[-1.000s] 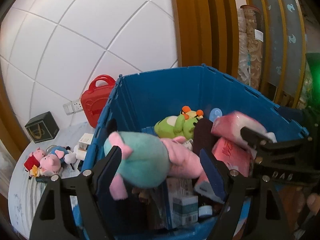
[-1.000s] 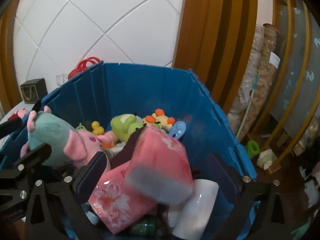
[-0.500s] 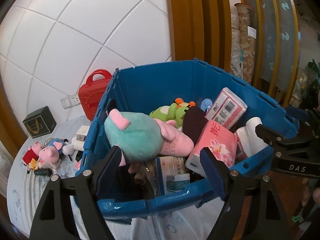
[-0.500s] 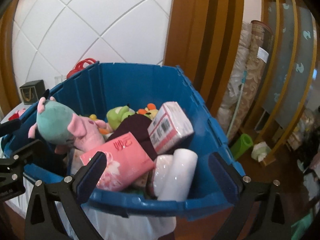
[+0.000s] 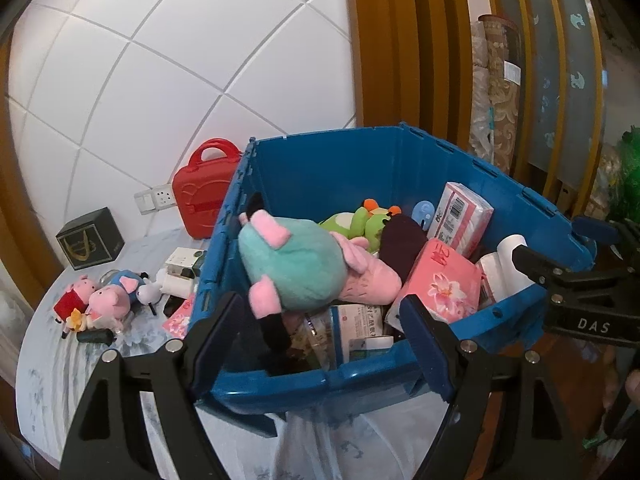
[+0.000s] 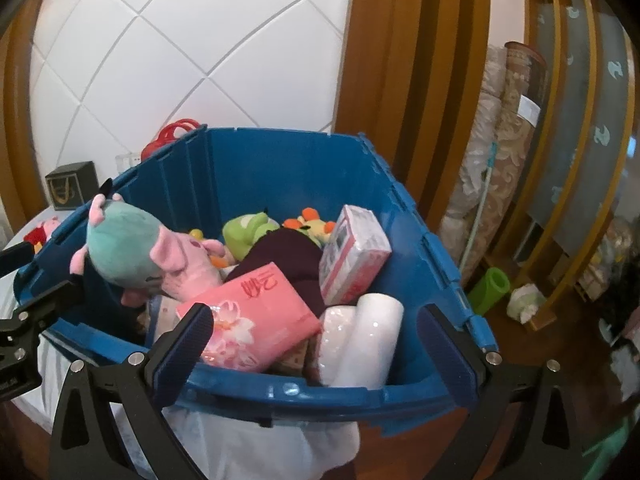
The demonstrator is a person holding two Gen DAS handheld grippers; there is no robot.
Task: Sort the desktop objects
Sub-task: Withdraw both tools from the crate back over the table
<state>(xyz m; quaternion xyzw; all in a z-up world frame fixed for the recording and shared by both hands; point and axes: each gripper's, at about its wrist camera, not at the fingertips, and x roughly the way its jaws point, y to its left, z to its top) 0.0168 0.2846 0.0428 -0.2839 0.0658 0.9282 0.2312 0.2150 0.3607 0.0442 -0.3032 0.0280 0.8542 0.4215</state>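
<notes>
My left gripper (image 5: 320,340) hangs with its jaws wide apart and nothing between them, just short of the near rim of the blue crate (image 5: 320,376). My right gripper (image 6: 320,348) is spread just as wide and holds nothing, also at the near rim of the same crate (image 6: 304,392); I can see it from the left camera as a black frame at the crate's right corner.

Inside the crate, nearest my left fingers, a teal and pink plush pig (image 5: 296,264) lies on top of the pile against the left wall, its snout pointing right. Beside it sits a flat pink tissue pack with a flower print (image 5: 440,284), and behind that a second tissue pack (image 5: 460,220) stands tilted against the far right wall. From the right camera I see the flowered pack (image 6: 252,316) in front, the tilted pack (image 6: 354,256) behind it, and a white paper roll (image 6: 368,340) leaning at the near right corner. A dark maroon cloth (image 6: 288,256) lies in the middle, with a green plush toy (image 6: 244,230) behind it.

Outside the crate, on the table (image 5: 48,360) to the left, two small pig dolls (image 5: 104,296) lie together, near a dark box (image 5: 90,244) and a red toy case (image 5: 206,196) by the wall.
</notes>
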